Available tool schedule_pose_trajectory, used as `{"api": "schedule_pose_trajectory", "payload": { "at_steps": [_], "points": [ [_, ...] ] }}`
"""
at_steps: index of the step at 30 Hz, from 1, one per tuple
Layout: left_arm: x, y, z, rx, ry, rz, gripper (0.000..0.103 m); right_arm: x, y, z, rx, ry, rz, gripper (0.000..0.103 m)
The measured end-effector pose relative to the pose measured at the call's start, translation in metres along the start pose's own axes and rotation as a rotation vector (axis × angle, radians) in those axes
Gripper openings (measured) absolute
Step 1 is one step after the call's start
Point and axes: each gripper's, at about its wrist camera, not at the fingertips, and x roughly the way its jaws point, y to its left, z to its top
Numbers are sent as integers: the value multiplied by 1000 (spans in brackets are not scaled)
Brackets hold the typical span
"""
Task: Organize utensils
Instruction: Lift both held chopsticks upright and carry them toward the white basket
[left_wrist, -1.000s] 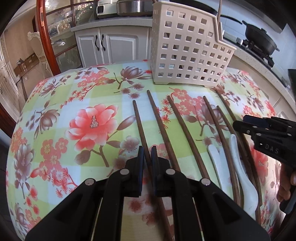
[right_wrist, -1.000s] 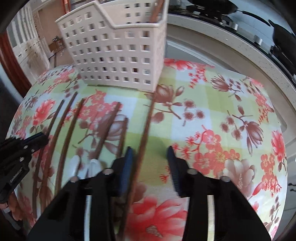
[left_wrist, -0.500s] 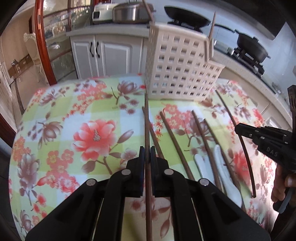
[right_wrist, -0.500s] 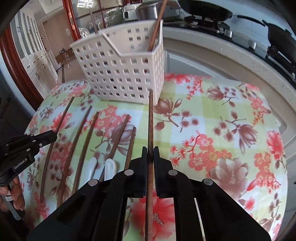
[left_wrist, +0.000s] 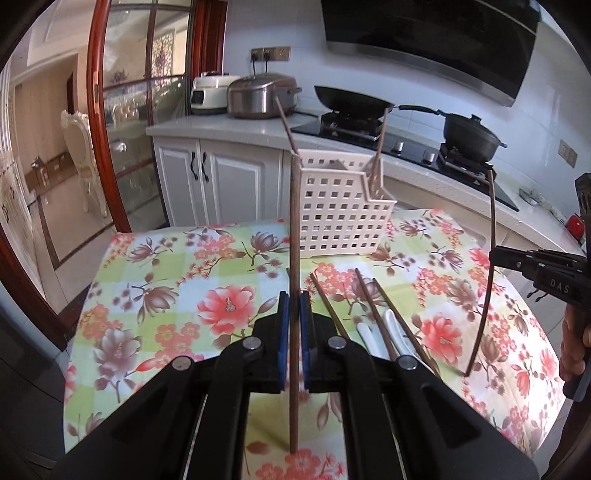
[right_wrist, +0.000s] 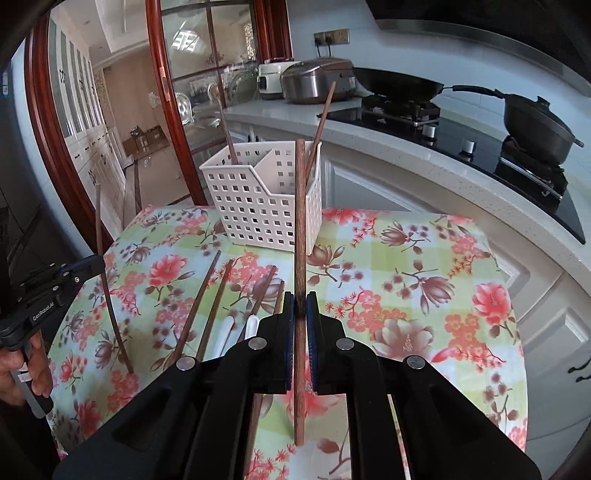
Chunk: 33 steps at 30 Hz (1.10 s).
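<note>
- Chopstick in my left gripper: jaws pinched narrow on its shaft, long axis running away from me, far tip toward the basket.
- Basket sits at the far edge of the table, dead ahead of both grippers; neither looks clearly nearer. Two sticks already stand in it.
- Loose chopsticks and white spoons lie between my grippers, near side.
- Right gripper: clamped narrow on a second chopstick, same axis, tip just short of the basket's right compartment, I judge.
</note>
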Motion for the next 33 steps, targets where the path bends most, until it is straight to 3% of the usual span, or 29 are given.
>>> {"api": "schedule_pose_trajectory", "payload": {
  "at_steps": [10,21,30,33],
  "points": [
    [-16,-4,-5,-25,-16,-49,6,-12,0,-11,20,-36,4,9],
    [-11,0,11,-48,-34,-63,6,-9,0,8,2,-42,15,9],
    [-16,-12,24,14,-150,-24,6,-11,3,14,-6,-92,6,9],
    [-22,-15,28,25,-207,-32,6,-19,7,18,-22,-153,-11,9]
  ]
}}
